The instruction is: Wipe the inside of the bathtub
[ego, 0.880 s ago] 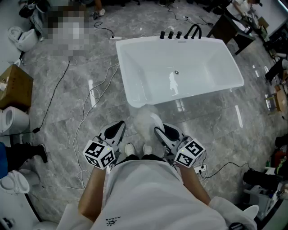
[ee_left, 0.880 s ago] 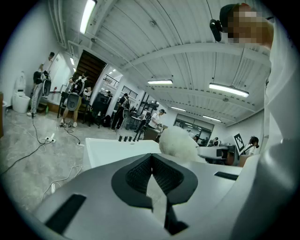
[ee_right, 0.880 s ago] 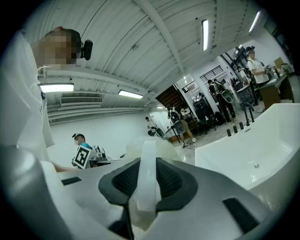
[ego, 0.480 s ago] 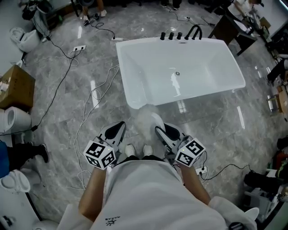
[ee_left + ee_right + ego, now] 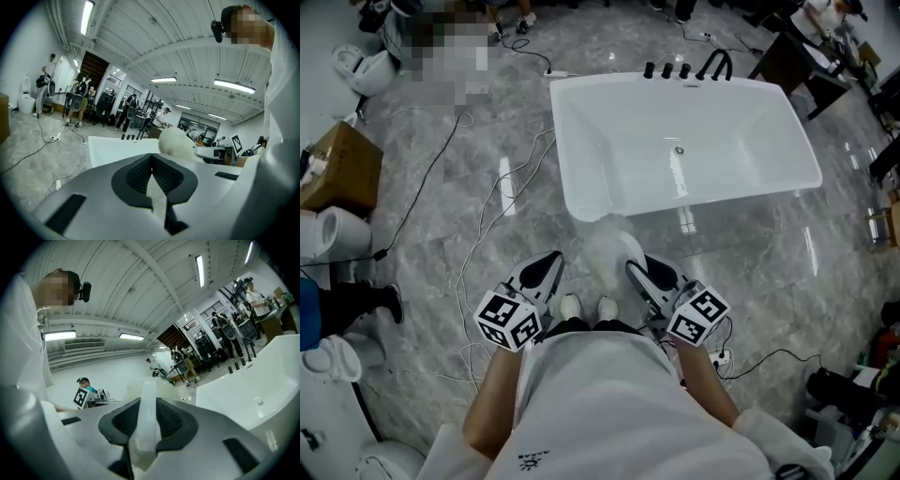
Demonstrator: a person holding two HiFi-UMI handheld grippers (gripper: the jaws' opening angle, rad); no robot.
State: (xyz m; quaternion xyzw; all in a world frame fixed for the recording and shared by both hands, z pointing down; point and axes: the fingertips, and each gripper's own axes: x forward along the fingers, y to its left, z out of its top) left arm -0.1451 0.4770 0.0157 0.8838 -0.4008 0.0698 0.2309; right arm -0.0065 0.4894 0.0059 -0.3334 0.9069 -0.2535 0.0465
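The white bathtub [image 5: 565, 141] stands on the grey marble floor ahead of me, with black taps [image 5: 684, 68] on its far rim and a drain [image 5: 679, 150] in its bottom. My right gripper [image 5: 639, 272] is held close to my waist, shut on the white handle [image 5: 147, 423] of a fluffy white duster [image 5: 609, 248], whose head hangs just short of the tub's near rim. The left gripper [image 5: 546, 265] sits beside it at the same height, its jaws closed with nothing between them. In the left gripper view the duster [image 5: 176, 140] shows past the closed pads [image 5: 140, 176], with the bathtub [image 5: 117, 150] behind.
Loose cables [image 5: 487, 225] trail over the floor left of the tub. A cardboard box [image 5: 337, 164] and white toilets [image 5: 337, 234] stand at the left. A power strip [image 5: 717, 356] lies by my right foot. People stand at the back of the room.
The tub has drifted slightly right in the head view as the camera shifted. Both grippers keep the same pose, and the duster stays in the right one.
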